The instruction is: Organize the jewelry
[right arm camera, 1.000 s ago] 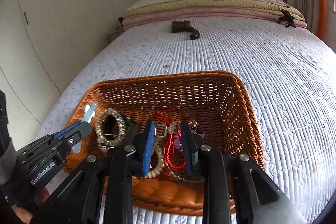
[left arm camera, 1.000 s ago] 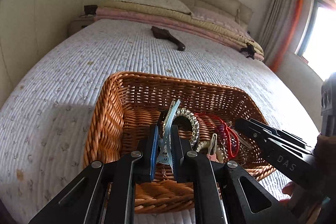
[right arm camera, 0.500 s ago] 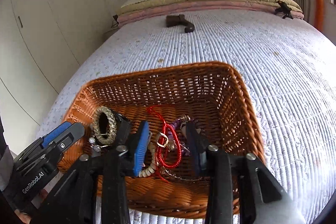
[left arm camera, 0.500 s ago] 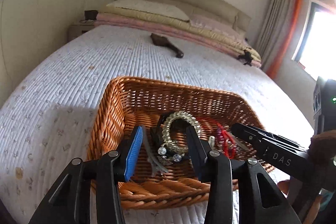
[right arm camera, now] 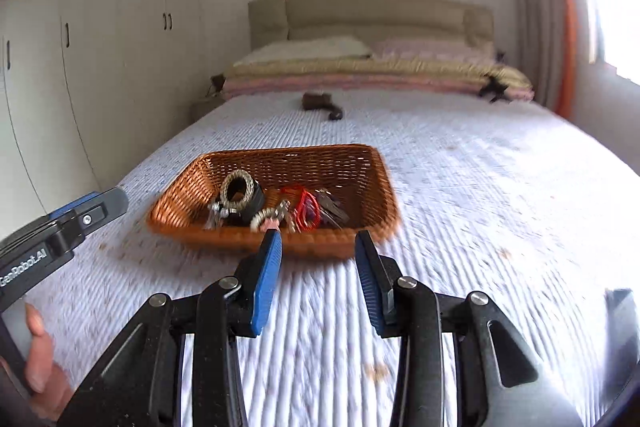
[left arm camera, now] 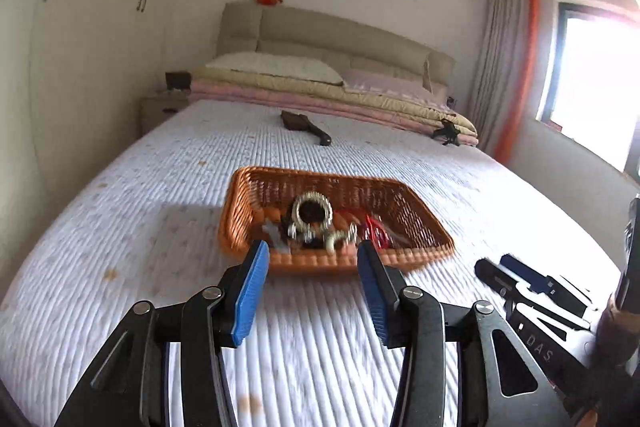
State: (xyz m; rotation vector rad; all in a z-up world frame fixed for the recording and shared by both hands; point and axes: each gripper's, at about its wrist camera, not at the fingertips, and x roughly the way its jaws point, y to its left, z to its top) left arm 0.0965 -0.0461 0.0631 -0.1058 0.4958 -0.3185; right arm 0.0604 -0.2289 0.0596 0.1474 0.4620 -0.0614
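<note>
Broadly, a ribbed white quilt [left arm camera: 168, 195] covers the bed; near its middle sits a woven wicker basket [left arm camera: 240, 211] of beaded jewelry [left arm camera: 312, 213]; far off, a padded headboard [left arm camera: 340, 35]; left gripper [left arm camera: 310, 269] widening, empty; right gripper [right arm camera: 318, 251] parted, empty.

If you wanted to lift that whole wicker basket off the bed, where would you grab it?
Probably by the near long rim of the wicker basket, coming from the front, where both grippers already face it. The wall is thin and upright, so jaws could straddle it, one pad inside and one outside. The jewelry lies just behind it, so pick a clear stretch.
</note>
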